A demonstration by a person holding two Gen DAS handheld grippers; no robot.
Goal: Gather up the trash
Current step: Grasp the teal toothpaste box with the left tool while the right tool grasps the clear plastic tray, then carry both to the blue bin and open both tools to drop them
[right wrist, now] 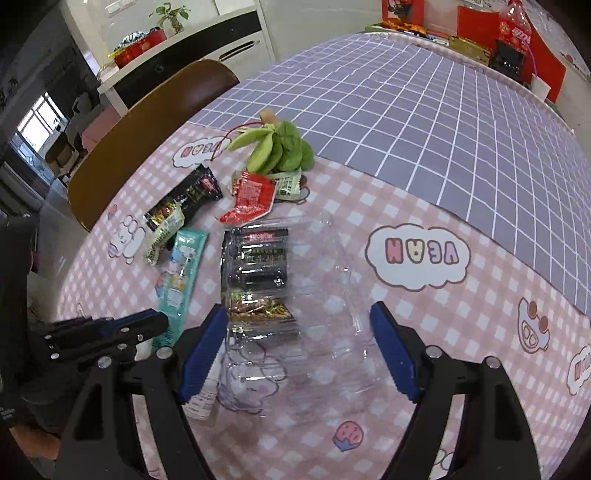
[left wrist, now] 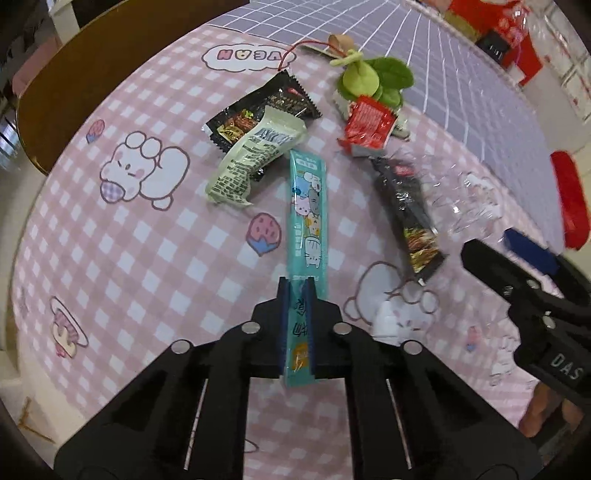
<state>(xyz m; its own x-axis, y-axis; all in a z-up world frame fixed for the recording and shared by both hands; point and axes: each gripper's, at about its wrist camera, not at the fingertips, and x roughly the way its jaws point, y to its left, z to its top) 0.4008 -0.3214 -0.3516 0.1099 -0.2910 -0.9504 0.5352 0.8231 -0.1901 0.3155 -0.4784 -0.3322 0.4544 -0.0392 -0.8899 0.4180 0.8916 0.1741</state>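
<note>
My left gripper (left wrist: 298, 282) is shut on the near end of a long teal cartoon wrapper (left wrist: 308, 206), which stretches away over the pink checked tablecloth (left wrist: 147, 258). In the right wrist view the same wrapper (right wrist: 183, 273) runs to that gripper (right wrist: 162, 325) at the left. My right gripper (right wrist: 299, 310) stands wide around a crushed clear plastic container (right wrist: 314, 343), with its blue pads (right wrist: 203, 350) against the container's sides. A black snack wrapper (right wrist: 258, 273) lies under and behind the clear plastic. From the left wrist, the right gripper (left wrist: 489, 243) is at the right by the blurred clear plastic (left wrist: 461, 199).
Further back lie a cream wrapper (left wrist: 251, 158), a black wrapper (left wrist: 258, 110), a red wrapper (left wrist: 367, 125) and a green plush toy (left wrist: 369, 77). A brown chair back (right wrist: 147, 122) stands at the table's left edge. Red boxes (right wrist: 517, 33) sit at the far end.
</note>
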